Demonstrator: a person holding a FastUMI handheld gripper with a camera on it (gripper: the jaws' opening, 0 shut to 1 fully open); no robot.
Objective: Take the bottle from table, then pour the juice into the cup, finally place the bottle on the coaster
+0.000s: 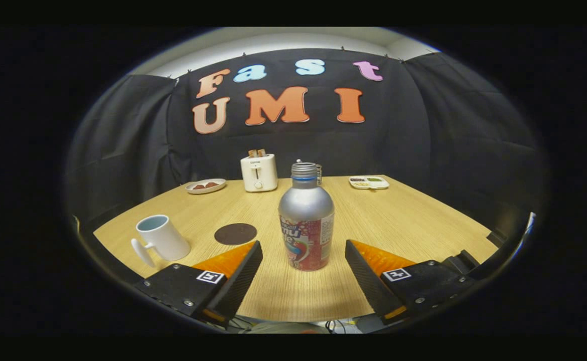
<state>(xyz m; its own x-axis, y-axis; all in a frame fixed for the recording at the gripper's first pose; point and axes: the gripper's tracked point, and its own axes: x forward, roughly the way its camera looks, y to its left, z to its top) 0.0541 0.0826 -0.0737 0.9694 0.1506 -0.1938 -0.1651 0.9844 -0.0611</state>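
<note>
Approach stage, gripper view. Gripper (303, 250) w/ jaws spread wide, nothing held; the fingers flank the bottle (306, 220) w/o touching it. Bottle stands upright on the table (399, 225), between the two fingertips and just ahead of them, roughly centred in the gap; cap end up, neck ring visible. Cup (162, 238) sits beyond and outboard of the left finger, upright, handle toward the gripper; contents can't be made out. Coaster (235, 233) lies flat just beyond the left fingertip, between cup and bottle, bare. Far beyond the jaws, at the table's back edge: toaster (259, 172), small plate (205, 186), divided tray (369, 182).

Progress, as judged: no step complete. Bottle not yet gripped, so step 1 (take) is only lined up. Remaining: close on bottle and lift; carry left to cup and tip to pour; set bottle down on coaster. Whether the cap is off can't be told.
</note>
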